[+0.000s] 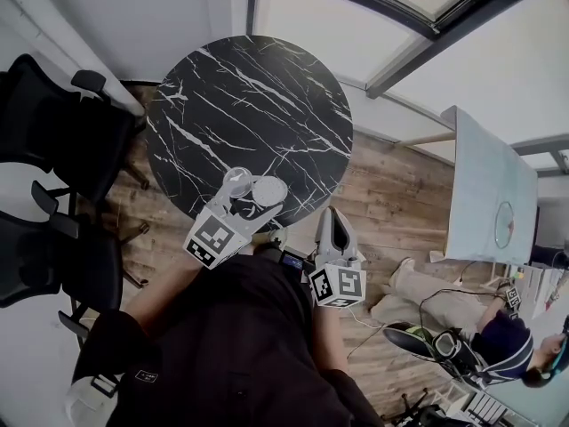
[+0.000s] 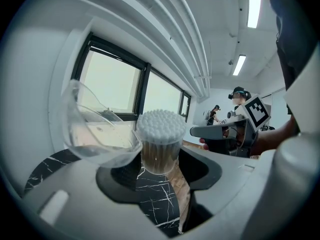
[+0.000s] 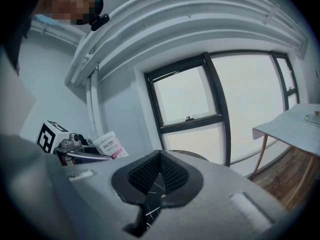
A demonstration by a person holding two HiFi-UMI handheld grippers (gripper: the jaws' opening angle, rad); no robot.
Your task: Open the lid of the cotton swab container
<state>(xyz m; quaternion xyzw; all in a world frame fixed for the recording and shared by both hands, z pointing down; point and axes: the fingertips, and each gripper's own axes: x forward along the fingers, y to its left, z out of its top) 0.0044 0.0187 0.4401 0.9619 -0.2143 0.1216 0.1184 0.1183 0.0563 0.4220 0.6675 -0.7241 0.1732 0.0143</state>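
Left gripper view showed the left tool (image 2: 159,168) clamped around the swab container (image 2: 160,154), which stood upright between its pads, lifted above the desk (image 2: 152,204). The clear lid (image 2: 97,134) was already off the top. It hung tilted against the container on the side away from the right tool (image 3: 159,176), and the white swabs (image 2: 161,125) stood bare. Whether a hinge joined lid and container could not be told. The right tool's jaws were pressed together on nothing, and it hung just beside the left tool, apart from the container. The opening looked as good as done. To finish it well, the grip should probably be firm and the container upright, so no swabs spill. Both tools pointed forward and slightly downward at the desk's near edge.
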